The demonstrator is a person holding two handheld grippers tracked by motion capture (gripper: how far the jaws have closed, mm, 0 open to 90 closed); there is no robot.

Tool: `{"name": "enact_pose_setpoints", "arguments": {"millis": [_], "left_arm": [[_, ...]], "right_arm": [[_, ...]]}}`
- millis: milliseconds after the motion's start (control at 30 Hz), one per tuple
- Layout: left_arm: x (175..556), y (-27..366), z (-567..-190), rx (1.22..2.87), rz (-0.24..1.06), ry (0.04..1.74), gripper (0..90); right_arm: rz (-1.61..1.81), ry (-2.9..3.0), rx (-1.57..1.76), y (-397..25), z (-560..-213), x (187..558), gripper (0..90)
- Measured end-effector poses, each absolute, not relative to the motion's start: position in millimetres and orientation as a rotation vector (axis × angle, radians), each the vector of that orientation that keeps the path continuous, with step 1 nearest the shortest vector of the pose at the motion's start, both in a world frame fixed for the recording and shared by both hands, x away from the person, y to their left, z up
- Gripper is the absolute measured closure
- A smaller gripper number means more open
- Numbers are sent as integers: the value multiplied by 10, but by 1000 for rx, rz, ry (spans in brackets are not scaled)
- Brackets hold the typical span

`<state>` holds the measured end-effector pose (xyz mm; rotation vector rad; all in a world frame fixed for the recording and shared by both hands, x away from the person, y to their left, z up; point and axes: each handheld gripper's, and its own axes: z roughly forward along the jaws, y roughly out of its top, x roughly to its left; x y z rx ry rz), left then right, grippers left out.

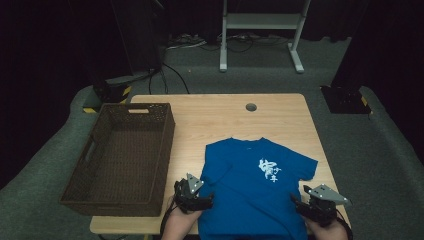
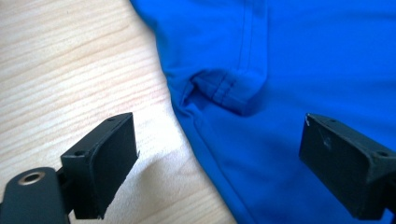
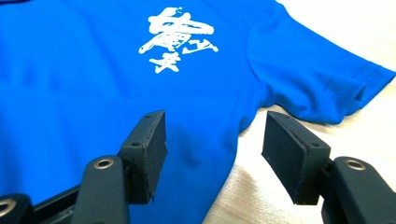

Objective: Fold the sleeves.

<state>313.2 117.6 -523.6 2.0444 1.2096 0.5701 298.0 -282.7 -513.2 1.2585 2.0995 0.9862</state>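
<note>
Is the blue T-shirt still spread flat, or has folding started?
Spread flat. The blue T-shirt lies print-up on the table with both sleeves out; only its left sleeve hem is slightly tucked in the left gripper view.

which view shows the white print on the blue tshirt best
The right gripper view: the white print is large and sharp there on the t-shirt. The high view has it small; the left gripper view has plain blue cloth.
</note>
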Motion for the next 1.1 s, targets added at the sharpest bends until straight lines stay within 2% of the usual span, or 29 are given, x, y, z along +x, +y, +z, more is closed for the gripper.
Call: {"name": "enact_pose_setpoints", "arguments": {"millis": [467,800,1100], "left_arm": [[3154,1209,-5274,2050,522,1236,90],[3150,1210,-5273,2049,522,1238,88],[3152,1209,-5274,2050,520,1235,84]], "right_arm": [[906,2070,1271,-2849,-5042,3107,462],[875,1980,1428,-3110,-4904,3491,501],[809,1971,1517,-3273,-4928,3857,537]]}}
